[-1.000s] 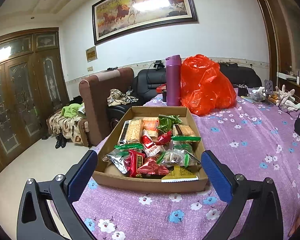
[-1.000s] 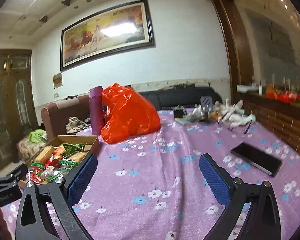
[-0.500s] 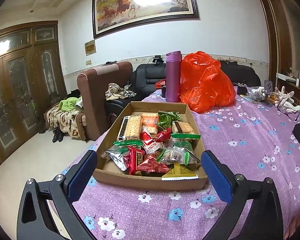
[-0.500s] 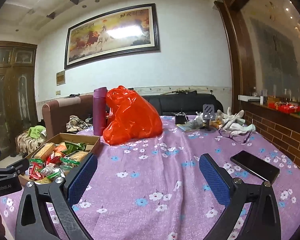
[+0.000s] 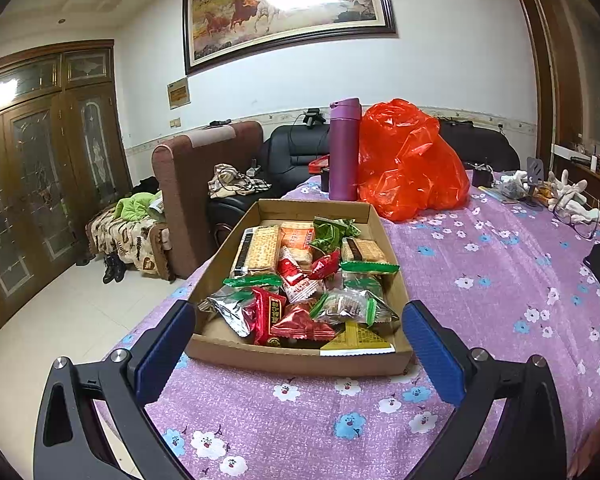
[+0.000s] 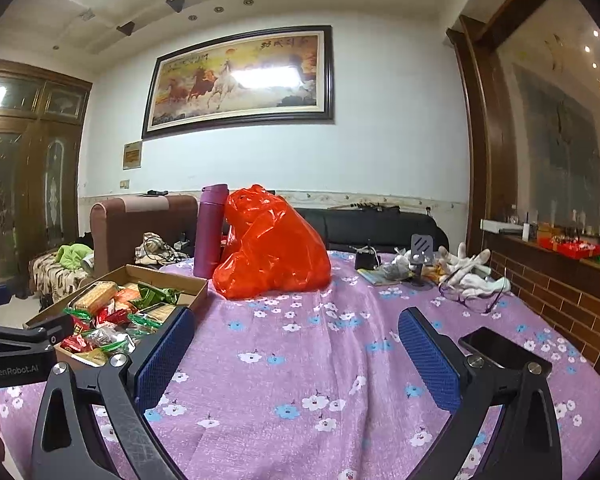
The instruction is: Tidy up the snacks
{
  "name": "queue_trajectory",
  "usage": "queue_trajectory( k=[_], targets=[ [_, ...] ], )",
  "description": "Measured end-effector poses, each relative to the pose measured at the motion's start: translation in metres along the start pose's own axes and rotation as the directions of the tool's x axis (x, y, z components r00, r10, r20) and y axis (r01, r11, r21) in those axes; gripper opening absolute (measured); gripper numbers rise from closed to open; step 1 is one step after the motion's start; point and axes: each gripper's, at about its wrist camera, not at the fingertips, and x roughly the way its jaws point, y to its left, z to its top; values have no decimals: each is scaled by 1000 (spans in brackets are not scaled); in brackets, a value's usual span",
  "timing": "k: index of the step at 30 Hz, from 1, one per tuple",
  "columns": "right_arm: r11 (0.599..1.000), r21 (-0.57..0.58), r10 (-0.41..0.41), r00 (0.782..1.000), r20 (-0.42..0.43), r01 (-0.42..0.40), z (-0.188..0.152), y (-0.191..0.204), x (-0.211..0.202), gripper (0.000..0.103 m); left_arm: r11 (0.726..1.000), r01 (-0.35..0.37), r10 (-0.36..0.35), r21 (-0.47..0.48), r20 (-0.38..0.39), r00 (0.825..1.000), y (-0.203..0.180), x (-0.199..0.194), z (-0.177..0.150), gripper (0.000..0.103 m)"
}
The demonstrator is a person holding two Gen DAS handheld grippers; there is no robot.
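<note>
One cardboard box point(image 5: 300, 356) heaped with wrapped snacks point(image 5: 300, 292) sits at the tabletop's point(image 5: 480, 264) left edge, one purple flask point(image 5: 343, 148) and one red bag point(image 5: 408, 160) behind it. The left gripper point(image 5: 300, 336) and right gripper point(image 6: 296, 344) both hover with jaws wide, empty. One phone point(image 6: 504, 350) lies near the right edge.

A home living room. A framed horse painting point(image 6: 240, 80) hangs on the white wall at 12 o'clock, above a black leather sofa point(image 6: 380, 228) and a brown armchair point(image 5: 204, 168). Carved wooden doors with glass panels point(image 5: 40, 168) stand at 9 o'clock. The surface wears a purple floral tablecloth point(image 6: 300, 360), with a brick-faced ledge point(image 6: 560, 284) at 3 o'clock.
</note>
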Motion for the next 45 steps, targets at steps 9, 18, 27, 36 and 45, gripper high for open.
queue_trajectory(
  k=[9,18,27,36,45],
  targets=[
    [1000,6,2,1000,3,-2,1,0,-2,103,1000,-15,15,3,3,1000,1,1,-2,103],
    [1000,6,1,1000,7,-1,2,1,-3,103,1000,-18,18,5,3,1000,1,2,-3,103],
    [1000,5,2,1000,6,-2,2,0,-4,103,1000,-19,19,6,4,1000,1,2,-3,103],
    [1000,5,1,1000,6,-1,2,1,-4,103,999,-36,36,18,10,999,4,2,-9,103],
    [1000,5,1,1000,5,-1,2,1,-4,103,999,-51,51,0,24,998,20,-10,-8,103]
  ],
)
